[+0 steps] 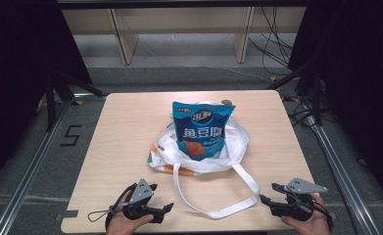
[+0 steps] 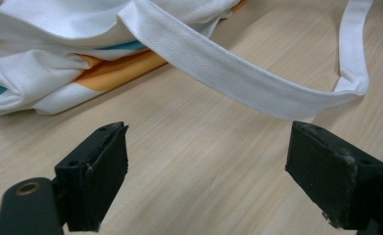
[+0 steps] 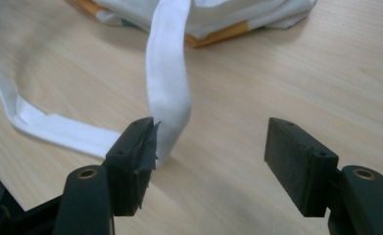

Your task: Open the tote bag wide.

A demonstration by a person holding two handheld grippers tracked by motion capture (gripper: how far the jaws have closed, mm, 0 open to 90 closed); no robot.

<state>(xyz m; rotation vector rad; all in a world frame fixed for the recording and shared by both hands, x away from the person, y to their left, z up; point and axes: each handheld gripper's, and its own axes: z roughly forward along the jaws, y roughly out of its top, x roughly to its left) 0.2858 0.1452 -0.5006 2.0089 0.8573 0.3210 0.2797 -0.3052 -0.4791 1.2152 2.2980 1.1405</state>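
Note:
A white tote bag (image 1: 162, 149) with orange and teal stripes lies slumped mid-table, and a blue snack bag (image 1: 201, 129) stands upright in it. Its long white strap (image 1: 249, 185) loops toward the front edge. My left gripper (image 1: 163, 196) is open at the front left. In the left gripper view, the left gripper (image 2: 206, 147) has bare tabletop between its jaws, with the strap (image 2: 238, 73) and the bag (image 2: 42, 83) beyond. My right gripper (image 1: 267, 192) is open at the front right. In the right gripper view, the strap (image 3: 167, 83) bends down just beside the left jaw of the right gripper (image 3: 211, 142).
The light wooden table (image 1: 125, 122) has bare wood on both sides of the bag. Beyond its far edge stand pale shelf legs (image 1: 125, 41) and loose cables (image 1: 272, 44) on the floor. Metal rails (image 1: 32, 161) run along both sides.

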